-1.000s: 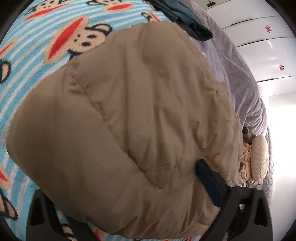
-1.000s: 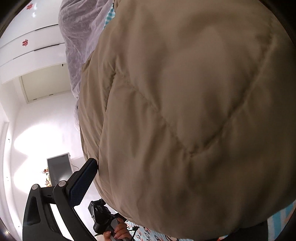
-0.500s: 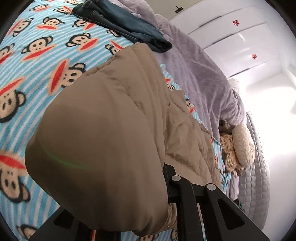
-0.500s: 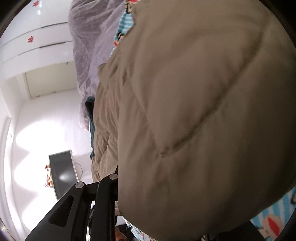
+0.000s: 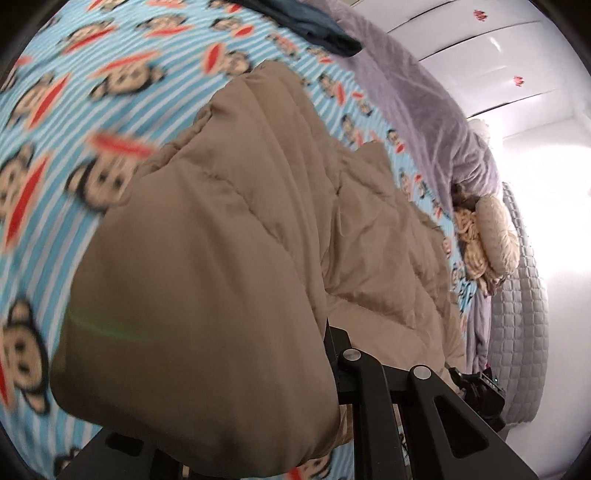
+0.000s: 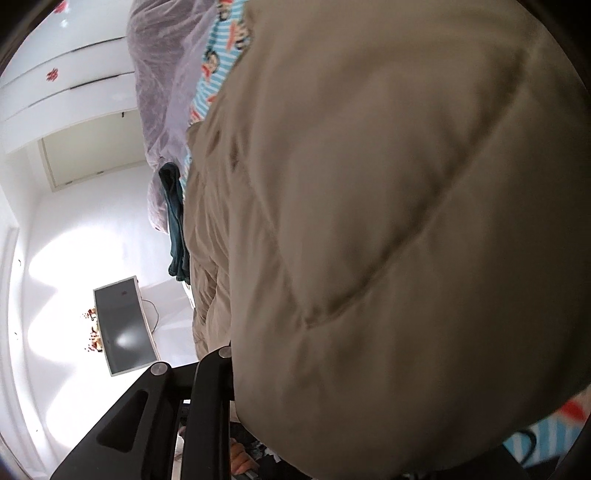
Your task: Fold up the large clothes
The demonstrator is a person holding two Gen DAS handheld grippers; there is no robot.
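A tan quilted puffer jacket (image 5: 229, 236) lies on the bed's blue striped monkey-print sheet (image 5: 74, 110). One end of it is raised and bulges close to the lens in both views. At the bottom of the left wrist view, my left gripper (image 5: 327, 354) is shut on a thick fold of the jacket, which hides one finger. The jacket (image 6: 388, 221) fills most of the right wrist view. There my right gripper (image 6: 231, 369) is shut on its edge, and only the left finger (image 6: 210, 387) shows.
A grey-purple blanket (image 5: 424, 103) runs along the bed's far side, with dark jeans (image 5: 314, 26) at its top end. A beige knitted cushion (image 5: 491, 236) and a quilted grey cover (image 5: 517, 314) lie at the right. White wardrobe doors (image 5: 498, 48) and a monitor (image 6: 122, 325) stand beyond.
Both grippers went from open around the jacket to shut on it. They have lifted and carried the gripped end across the bed, so more sheet and the rest of the jacket now show.
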